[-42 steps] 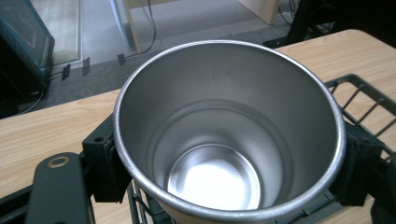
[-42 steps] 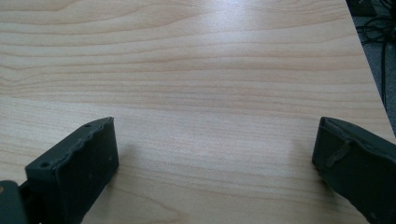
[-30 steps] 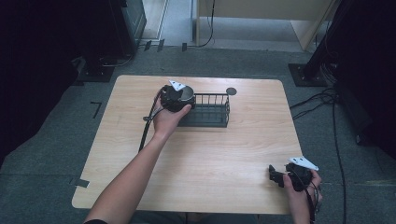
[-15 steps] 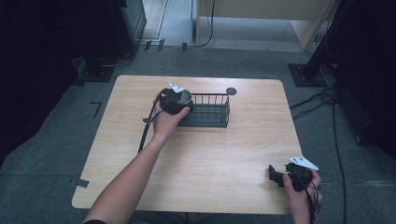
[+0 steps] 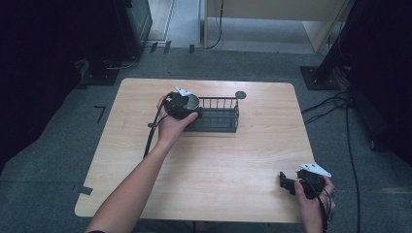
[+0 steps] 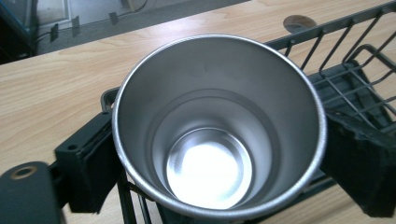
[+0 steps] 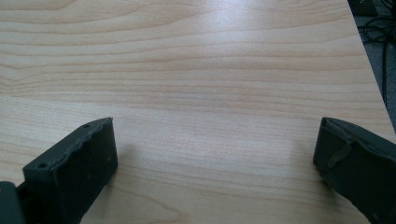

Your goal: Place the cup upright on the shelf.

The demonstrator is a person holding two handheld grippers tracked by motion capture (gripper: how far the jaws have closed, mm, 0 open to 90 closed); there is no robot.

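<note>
Tongs first: in the high view the left tongs (image 5: pixel 187 104) sit at the left end of the black wire basket (image 5: pixel 216 116) on the bench (image 5: pixel 218 160), with the steel cup (image 5: pixel 190 101) between the jaws; the right tongs (image 5: pixel 286 180) rest near the bench's front right corner, well apart.

From the left gripper view, the jaws have just been opening, and the cup (image 6: pixel 217 126) stands between them, upright in the basket's end, pads just beside its rim and apparently no longer squeezing. To finish well, I would spread fully, then lift straight away so no pad drags the rim. It is a plain tapered tumbler, brushed inside, empty, with a bright bottom.

From the right gripper view, the right tongs (image 7: pixel 215 163) stand wide over bare wood, holding nothing.
</note>
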